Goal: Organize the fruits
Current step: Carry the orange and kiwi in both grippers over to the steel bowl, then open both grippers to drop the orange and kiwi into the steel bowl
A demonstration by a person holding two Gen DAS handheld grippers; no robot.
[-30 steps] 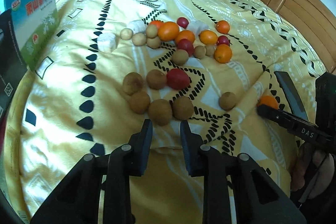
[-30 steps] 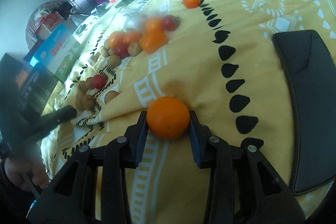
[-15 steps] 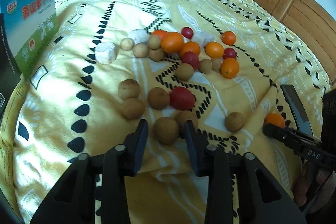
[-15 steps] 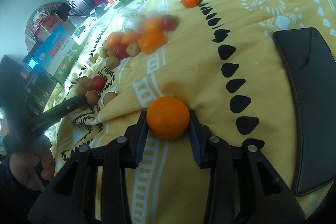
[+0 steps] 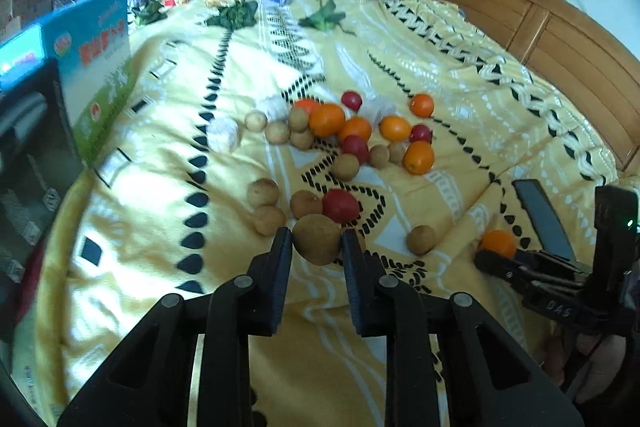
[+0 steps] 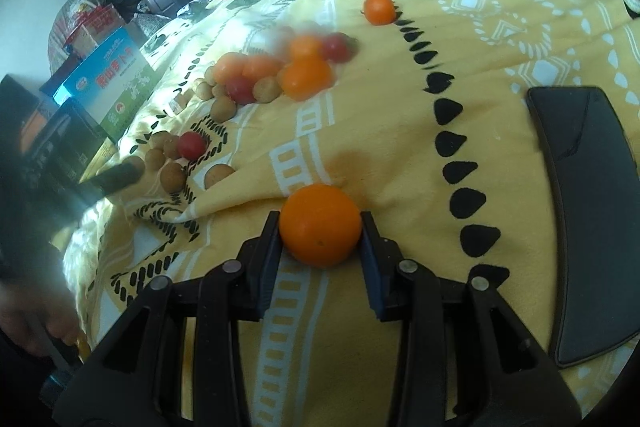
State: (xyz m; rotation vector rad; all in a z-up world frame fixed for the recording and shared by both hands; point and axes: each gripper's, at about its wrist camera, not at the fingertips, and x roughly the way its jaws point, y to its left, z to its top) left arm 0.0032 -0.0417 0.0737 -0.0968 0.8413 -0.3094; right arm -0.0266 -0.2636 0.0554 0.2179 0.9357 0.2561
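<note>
On a yellow patterned blanket (image 5: 168, 155) spread over a bed, a brown round fruit (image 5: 317, 239) sat clamped between the jaws of the left gripper (image 5: 316, 247), raised just clear of the brown fruits (image 5: 263, 191) and red fruit (image 5: 340, 205) clustered behind it. Off to the right, the right gripper (image 6: 320, 239) was closed on an orange (image 6: 320, 225) near a black phone (image 6: 588, 211) lying on the cover. Farther up the blanket lay the mixed pile of oranges (image 5: 327, 119), small red fruits and pale brown ones, with one lone orange (image 5: 422, 105) apart. Sorting well would likely mean carrying each held fruit to its own kind, lifting clear of neighbours so none rolled on the soft, sloping cover, and releasing only once the fruit was settled.
</note>
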